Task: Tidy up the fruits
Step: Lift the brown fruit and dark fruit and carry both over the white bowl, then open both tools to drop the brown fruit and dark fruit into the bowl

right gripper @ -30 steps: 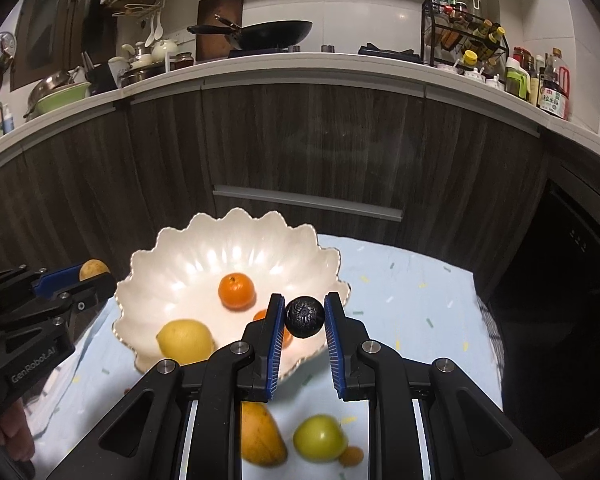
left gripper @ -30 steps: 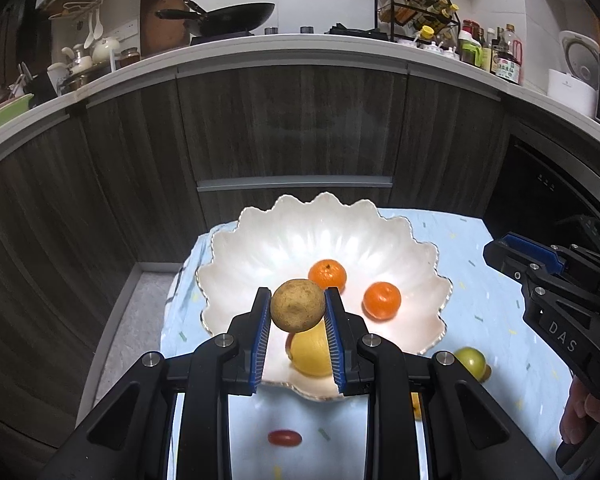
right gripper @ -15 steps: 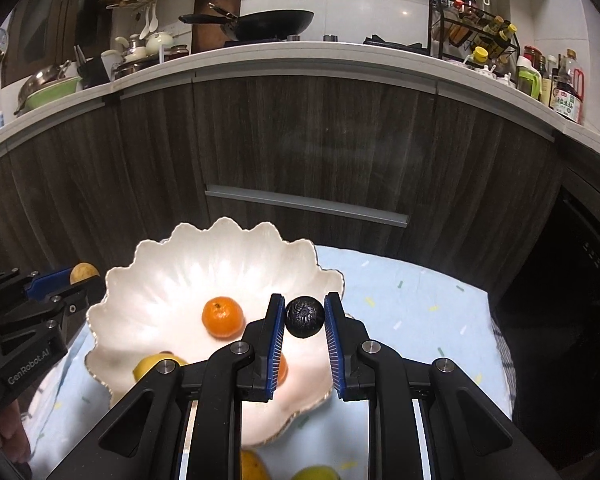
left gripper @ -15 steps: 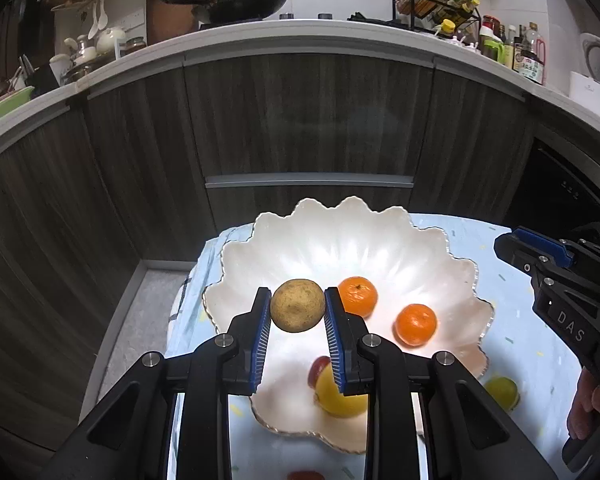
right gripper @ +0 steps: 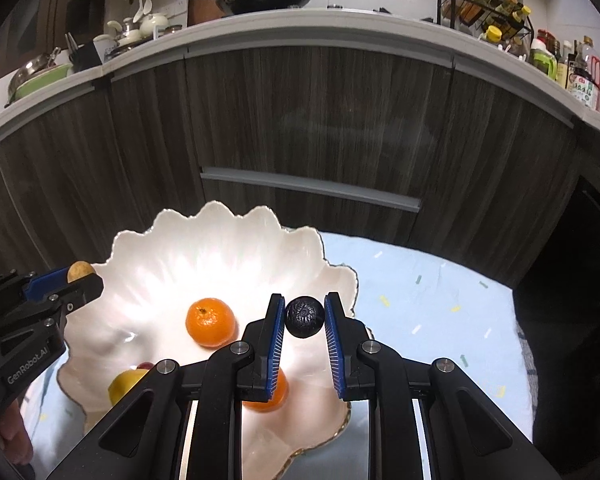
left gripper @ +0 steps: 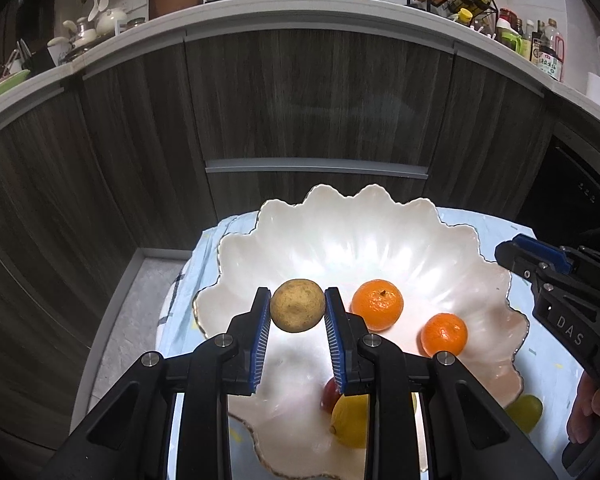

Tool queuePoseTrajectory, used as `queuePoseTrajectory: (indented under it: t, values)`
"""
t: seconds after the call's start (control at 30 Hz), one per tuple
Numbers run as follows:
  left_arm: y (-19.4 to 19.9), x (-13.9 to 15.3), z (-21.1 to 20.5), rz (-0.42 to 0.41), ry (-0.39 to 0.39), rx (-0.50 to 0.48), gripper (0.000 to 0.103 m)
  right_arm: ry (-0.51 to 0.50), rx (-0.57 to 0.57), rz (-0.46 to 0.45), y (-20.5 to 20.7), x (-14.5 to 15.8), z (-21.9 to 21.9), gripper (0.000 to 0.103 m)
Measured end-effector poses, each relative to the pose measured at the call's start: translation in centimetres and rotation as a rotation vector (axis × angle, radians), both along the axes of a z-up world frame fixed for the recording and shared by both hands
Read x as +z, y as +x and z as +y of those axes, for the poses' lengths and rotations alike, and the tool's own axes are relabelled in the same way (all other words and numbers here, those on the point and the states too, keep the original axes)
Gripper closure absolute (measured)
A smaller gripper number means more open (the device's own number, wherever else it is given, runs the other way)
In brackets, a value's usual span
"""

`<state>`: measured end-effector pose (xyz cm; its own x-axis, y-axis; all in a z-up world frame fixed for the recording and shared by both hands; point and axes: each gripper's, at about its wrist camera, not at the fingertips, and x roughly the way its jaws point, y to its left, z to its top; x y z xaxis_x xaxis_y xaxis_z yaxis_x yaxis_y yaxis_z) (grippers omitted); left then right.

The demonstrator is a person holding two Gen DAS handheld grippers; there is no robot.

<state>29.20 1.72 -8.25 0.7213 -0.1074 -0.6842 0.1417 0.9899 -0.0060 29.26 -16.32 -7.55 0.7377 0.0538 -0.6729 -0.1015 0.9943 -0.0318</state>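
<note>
My left gripper (left gripper: 297,312) is shut on a round brown fruit (left gripper: 297,310), held above the left part of a white scalloped bowl (left gripper: 340,240). In the bowl lie two oranges (left gripper: 377,304) (left gripper: 444,334), a lemon (left gripper: 350,420) and a small red fruit (left gripper: 331,396), partly hidden by my fingers. My right gripper (right gripper: 305,316) is shut on a small black textured fruit (right gripper: 305,316), over the bowl's (right gripper: 204,256) right rim. From that side I see the left gripper (right gripper: 80,280) at the bowl's left edge, an orange (right gripper: 210,322) and the lemon (right gripper: 122,384).
The bowl stands on a small table with a light blue cloth (right gripper: 432,304). A green fruit (left gripper: 526,412) lies on the cloth right of the bowl. Dark wooden cabinets (left gripper: 316,104) rise just behind the table. A person's fingers (left gripper: 592,412) hold the right gripper's handle.
Both grippers moved forward and lower over the bowl, each keeping its fruit. The bowl now fills more of both views, and the fruits on the cloth have slid out of sight below.
</note>
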Motion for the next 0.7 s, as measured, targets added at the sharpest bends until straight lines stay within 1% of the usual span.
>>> queuePoseTrajectory:
  t: [0.03, 0.1, 0.13, 0.2, 0.27, 0.33, 0.4, 0.67, 0.7]
  values:
    - [0.1, -0.1, 0.0, 0.002, -0.001, 0.001, 0.076, 0.001, 0.000, 0.008, 0.2, -0.2, 0.0, 0.081]
    - [0.3, -0.2, -0.1, 0.011, 0.011, 0.008, 0.066, 0.001, 0.003, 0.008, 0.3, -0.4, -0.1, 0.081]
    - [0.3, -0.2, -0.1, 0.011, 0.014, 0.014, 0.063, -0.005, 0.004, 0.008, 0.4, -0.5, 0.0, 0.081]
    - [0.2, -0.3, -0.1, 0.014, 0.017, 0.016, 0.055, -0.004, 0.012, 0.011, 0.5, -0.7, 0.0, 0.080]
    - [0.2, -0.4, -0.1, 0.019, 0.019, 0.019, 0.051, -0.002, 0.009, 0.005, 0.5, -0.6, 0.0, 0.071]
    - [0.2, -0.4, 0.0, 0.020, 0.017, 0.024, 0.046, -0.002, -0.002, -0.011, 0.3, -0.3, -0.1, 0.051]
    - [0.2, -0.3, 0.1, 0.017, 0.016, 0.029, 0.041, -0.005, -0.013, -0.031, 0.0, 0.1, -0.1, 0.042]
    - [-1.0, 1.2, 0.1, -0.013, 0.020, 0.042, 0.021, 0.004, -0.017, -0.050, -1.0, 1.3, -0.2, 0.041]
    - [-1.2, 1.4, 0.2, -0.017, 0.018, 0.044, 0.020, 0.005, -0.018, -0.052, -1.2, 1.5, -0.2, 0.041]
